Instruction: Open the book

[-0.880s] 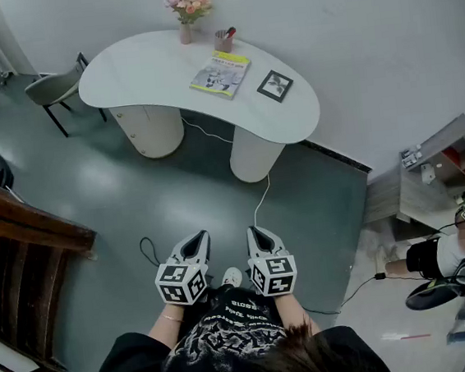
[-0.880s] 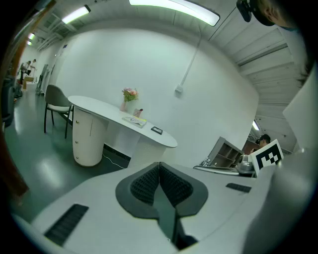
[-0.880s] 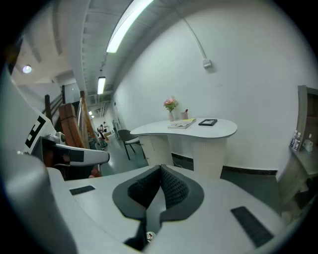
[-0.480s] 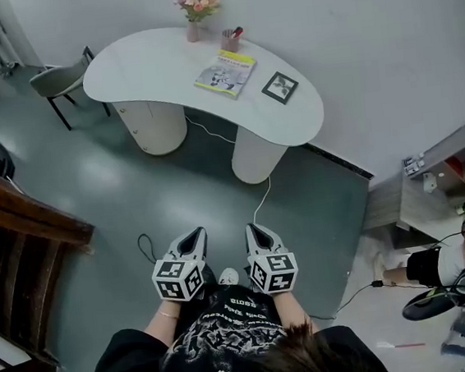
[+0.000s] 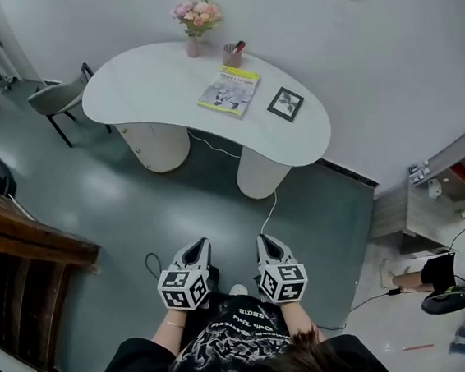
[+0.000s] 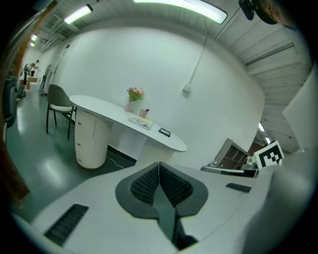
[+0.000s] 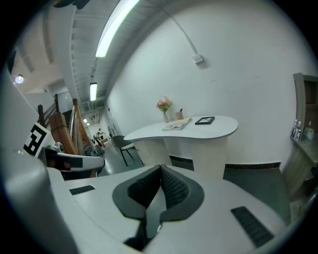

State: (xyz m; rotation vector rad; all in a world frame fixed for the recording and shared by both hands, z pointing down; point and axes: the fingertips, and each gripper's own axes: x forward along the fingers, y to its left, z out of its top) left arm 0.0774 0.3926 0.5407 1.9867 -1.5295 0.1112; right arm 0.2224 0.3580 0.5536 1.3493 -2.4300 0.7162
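Grey floor lies wide between the person and the white surface (image 5: 147,83), where the book (image 5: 229,90) is still shut

Over the last second the surface has only slid a little lower in the head view, and nothing on it has moved. The book lies by the far edge, just beside the pen cup (image 5: 231,55), with the framed picture (image 5: 286,103) toward the right end. The left gripper (image 5: 195,246) and right gripper (image 5: 265,240) hang side by side near the body, each with jaws together on nothing, well apart from the surface. The approach seems barely begun, so opening must wait

book (image 5: 229,90): cover print too small to read | person (image 5: 440,270): cut off at right edge
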